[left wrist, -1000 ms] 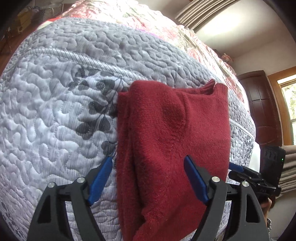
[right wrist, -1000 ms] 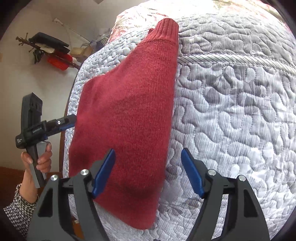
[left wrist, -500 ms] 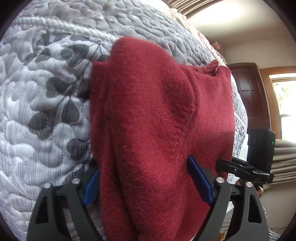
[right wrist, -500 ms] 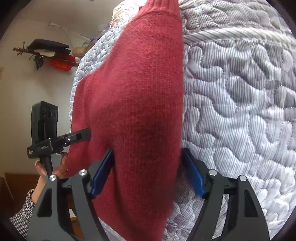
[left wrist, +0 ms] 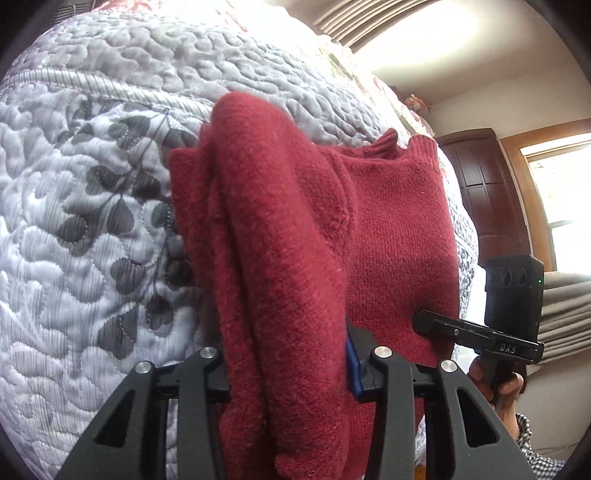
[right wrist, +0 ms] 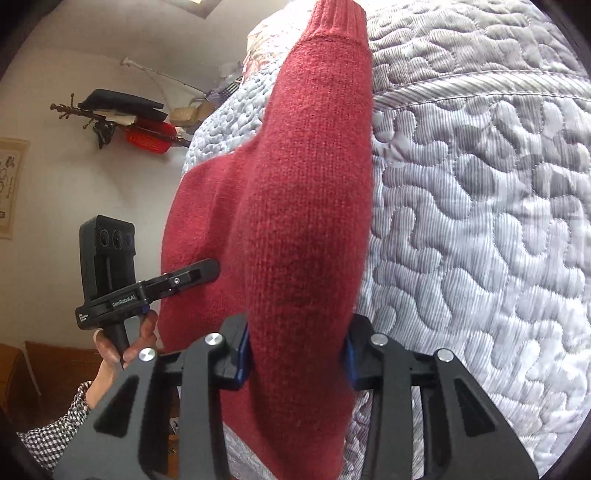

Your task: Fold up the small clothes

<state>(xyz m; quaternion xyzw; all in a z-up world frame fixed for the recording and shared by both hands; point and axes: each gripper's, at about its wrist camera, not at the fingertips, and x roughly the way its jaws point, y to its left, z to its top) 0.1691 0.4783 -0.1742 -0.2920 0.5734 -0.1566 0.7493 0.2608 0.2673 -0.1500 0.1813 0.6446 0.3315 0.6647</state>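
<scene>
A dark red knitted sweater (left wrist: 391, 236) lies on a grey-and-white quilted bedspread (left wrist: 92, 229). The left gripper (left wrist: 288, 373) is clamped on a bunched fold of it; the right gripper (right wrist: 295, 365) likewise pinches a raised ridge, probably a sleeve ending in a ribbed cuff (right wrist: 340, 14).

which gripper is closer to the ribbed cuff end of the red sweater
Right, as far as the views show. The right gripper is clamped on the sleeve that runs straight up to the ribbed cuff. The left gripper grips the sweater at its opposite, bunched side.
</scene>
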